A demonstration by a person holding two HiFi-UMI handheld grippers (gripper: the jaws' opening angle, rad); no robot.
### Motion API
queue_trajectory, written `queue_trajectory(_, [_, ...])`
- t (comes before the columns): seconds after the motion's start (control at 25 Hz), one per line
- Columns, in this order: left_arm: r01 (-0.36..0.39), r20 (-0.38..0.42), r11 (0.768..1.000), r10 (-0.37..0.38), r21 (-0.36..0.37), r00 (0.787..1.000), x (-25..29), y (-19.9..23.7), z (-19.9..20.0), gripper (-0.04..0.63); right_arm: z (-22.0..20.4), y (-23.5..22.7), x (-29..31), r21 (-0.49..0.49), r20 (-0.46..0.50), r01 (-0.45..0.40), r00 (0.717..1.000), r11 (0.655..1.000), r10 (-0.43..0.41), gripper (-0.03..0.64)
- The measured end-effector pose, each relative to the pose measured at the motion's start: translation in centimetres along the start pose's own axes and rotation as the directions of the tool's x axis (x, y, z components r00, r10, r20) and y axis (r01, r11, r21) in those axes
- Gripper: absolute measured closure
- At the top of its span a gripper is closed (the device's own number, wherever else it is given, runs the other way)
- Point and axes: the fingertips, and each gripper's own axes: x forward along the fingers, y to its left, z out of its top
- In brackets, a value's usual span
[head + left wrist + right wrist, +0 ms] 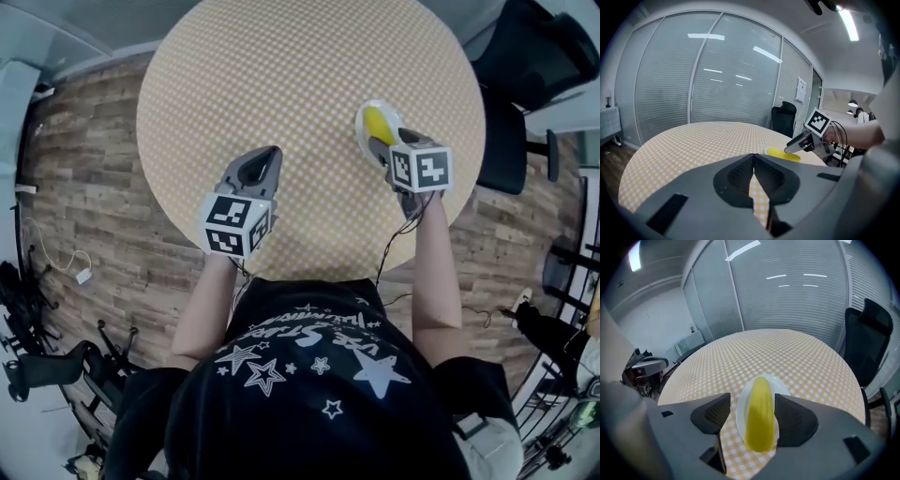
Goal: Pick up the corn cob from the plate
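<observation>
On the round table (281, 84): we see a yellow checked cloth with only one setting on it, at the person's right, so all the work falls to that side.
Right gripper (752, 404): jaws spread wide and tipped steeply down over the plate. We judge that the width is there to take the cob across its thickness, and the tilt brings the pads down either side of it. The cob sits between the jaws. The right pad looks close to it, but we see no squeeze.
Left gripper (753, 158): jaws pressed together with nothing between them, held over bare cloth well apart from the plate. We read it as parked, since one cob needs one grip.
Plate (740, 405): small and white, flat on the cloth near the table's right edge, within easy reach of the right hand.
Corn cob (760, 414): yellow, lying lengthwise on the plate and not yet lifted, its long axis running along the line of the right jaws. That suits a sideways pinch.
Risk: we judge that the rounded cob may roll on the plate if one pad arrives first.
</observation>
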Motion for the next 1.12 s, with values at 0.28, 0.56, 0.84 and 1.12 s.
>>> queue_trajectory(0.28, [-0.027,-0.028,0.999,0.027,-0.022,0.999,1.7,0.5,-0.3,0.586,-0.5,-1.5,3.6,-0.008,-0.117,-0.022,0.993,1.0,0.021,0.344])
queue_trajectory(0.56, [-0.045,-0.04,0.998,0.043,-0.036,0.998,2.1,1.1,-0.7,0.586,-1.2,-2.2,5.7,-0.06,-0.223,-0.011,0.975,0.998,-0.003,0.344])
queue_trajectory(0.84, [-0.051,-0.051,0.998,0.048,-0.048,0.998,2.2,1.2,-1.3,0.586,-1.5,-2.0,6.9,-0.066,-0.29,-0.006,0.957,0.998,-0.013,0.345])
queue_trajectory(1.12, [-0.055,-0.047,0.997,0.052,-0.052,0.998,1.4,1.6,-1.5,0.586,-1.6,-1.5,7.2,-0.059,-0.322,0.001,0.946,0.998,-0.02,0.345])
